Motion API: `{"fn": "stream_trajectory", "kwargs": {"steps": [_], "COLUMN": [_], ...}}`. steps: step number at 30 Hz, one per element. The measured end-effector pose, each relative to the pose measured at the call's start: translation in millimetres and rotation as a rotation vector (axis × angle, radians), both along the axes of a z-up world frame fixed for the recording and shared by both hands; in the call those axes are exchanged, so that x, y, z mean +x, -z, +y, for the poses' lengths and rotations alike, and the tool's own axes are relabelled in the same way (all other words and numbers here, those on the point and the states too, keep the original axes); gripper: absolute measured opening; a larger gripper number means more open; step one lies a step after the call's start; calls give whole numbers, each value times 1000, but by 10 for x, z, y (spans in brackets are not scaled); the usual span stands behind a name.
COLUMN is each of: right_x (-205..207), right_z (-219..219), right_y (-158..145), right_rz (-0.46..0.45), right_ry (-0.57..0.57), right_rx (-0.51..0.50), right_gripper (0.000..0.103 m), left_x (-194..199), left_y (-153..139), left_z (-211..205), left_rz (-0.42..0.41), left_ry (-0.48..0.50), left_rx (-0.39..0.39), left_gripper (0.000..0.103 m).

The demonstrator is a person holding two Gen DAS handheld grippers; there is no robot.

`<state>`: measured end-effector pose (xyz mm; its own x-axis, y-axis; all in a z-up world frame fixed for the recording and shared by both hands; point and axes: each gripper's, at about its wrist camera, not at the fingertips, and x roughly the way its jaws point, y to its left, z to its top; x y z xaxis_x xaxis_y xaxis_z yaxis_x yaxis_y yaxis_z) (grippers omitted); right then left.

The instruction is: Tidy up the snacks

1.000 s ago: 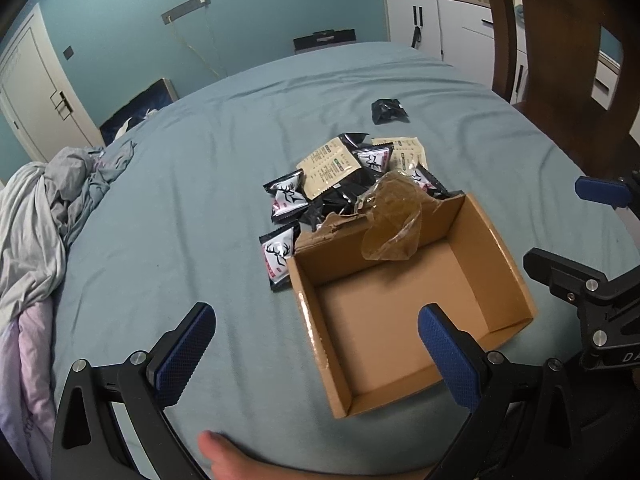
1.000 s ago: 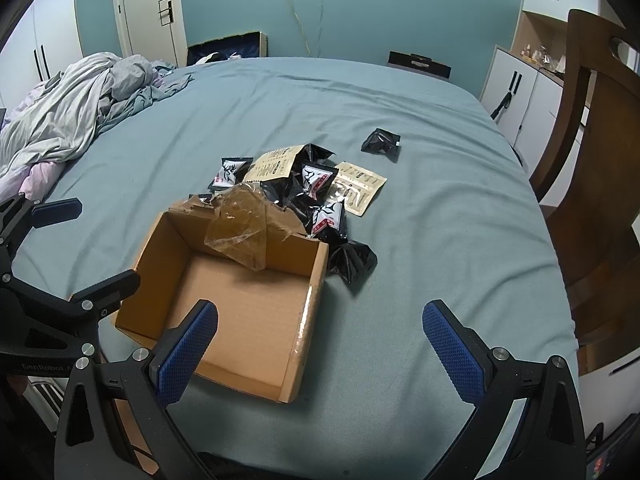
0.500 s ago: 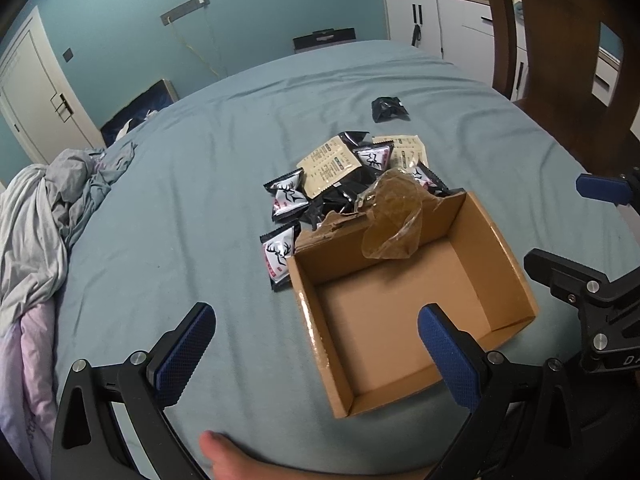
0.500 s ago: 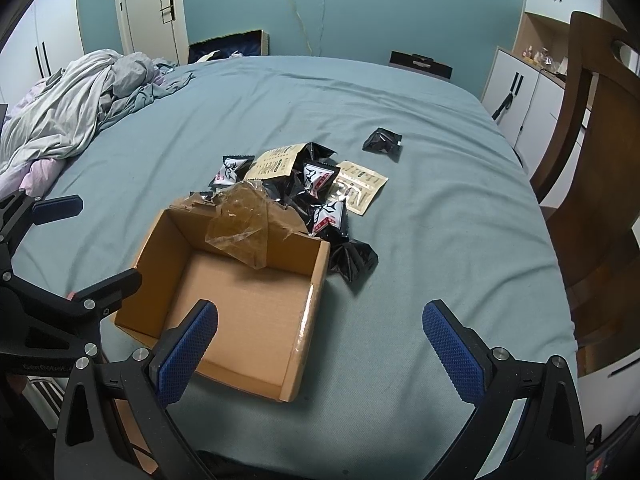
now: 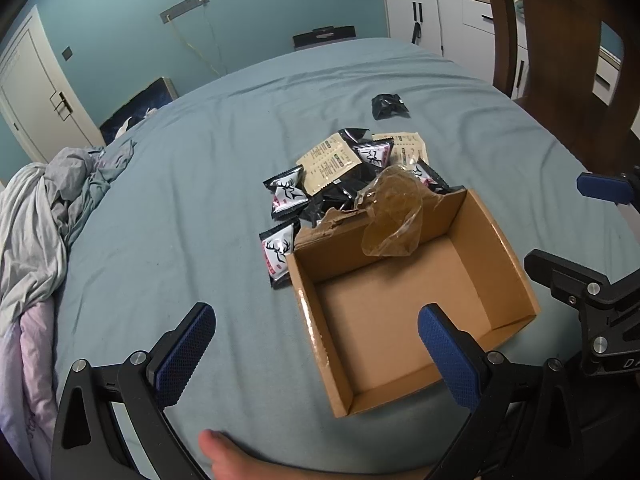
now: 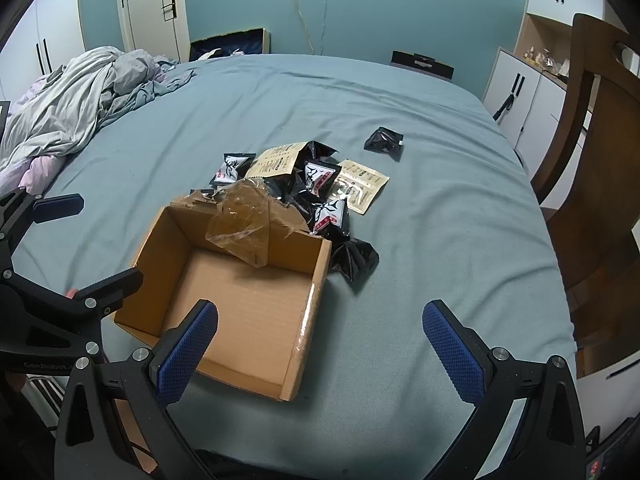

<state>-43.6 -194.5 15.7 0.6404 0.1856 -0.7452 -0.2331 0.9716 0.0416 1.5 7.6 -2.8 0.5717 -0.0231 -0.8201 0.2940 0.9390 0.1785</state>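
An open, empty cardboard box (image 5: 508, 256) (image 6: 308, 304) lies on the blue bed, with a crumpled clear plastic piece (image 5: 394, 216) (image 6: 240, 224) on its torn far wall. Behind it is a heap of black and beige snack packets (image 5: 332, 168) (image 6: 320, 184). One black packet (image 5: 388, 106) (image 6: 384, 143) lies alone farther back. Another black packet (image 6: 354, 262) lies by the box's right corner. My left gripper (image 5: 316, 354) is open and empty, near the box's front left corner. My right gripper (image 6: 320, 354) is open and empty, near the box's front right corner.
Crumpled grey bedding (image 5: 44, 208) (image 6: 80, 100) lies at the bed's left side. A wooden chair (image 5: 560, 60) (image 6: 596, 168) stands right of the bed. White cabinets (image 6: 524, 92) stand behind it. A bare foot (image 5: 224, 456) shows at the bed's near edge.
Both views shift only slightly; nothing on the bed has moved and both grippers stay open.
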Motion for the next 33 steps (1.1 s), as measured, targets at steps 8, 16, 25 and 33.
{"fn": "stream_trajectory", "kwargs": {"steps": [8,16,25,33], "right_x": [1,-2,0,47], "right_z": [8,9,-4,-82], "right_y": [1,-1,6,-8], "right_rz": [1,1,-2,13], "right_ry": [-1,-1,2,6], "right_rx": [-3,-3,10,43], "right_gripper": [103,103,103,103], "left_x": [3,-3,-3,22], "left_y": [-1,23,44,35], "left_z": [-2,-3,9,32], "left_rz": [1,6,13,19], "left_ry": [-1,-1,-7,-16], "left_rx": [0,-4,1,-4], "left_gripper": [103,103,103,103]}}
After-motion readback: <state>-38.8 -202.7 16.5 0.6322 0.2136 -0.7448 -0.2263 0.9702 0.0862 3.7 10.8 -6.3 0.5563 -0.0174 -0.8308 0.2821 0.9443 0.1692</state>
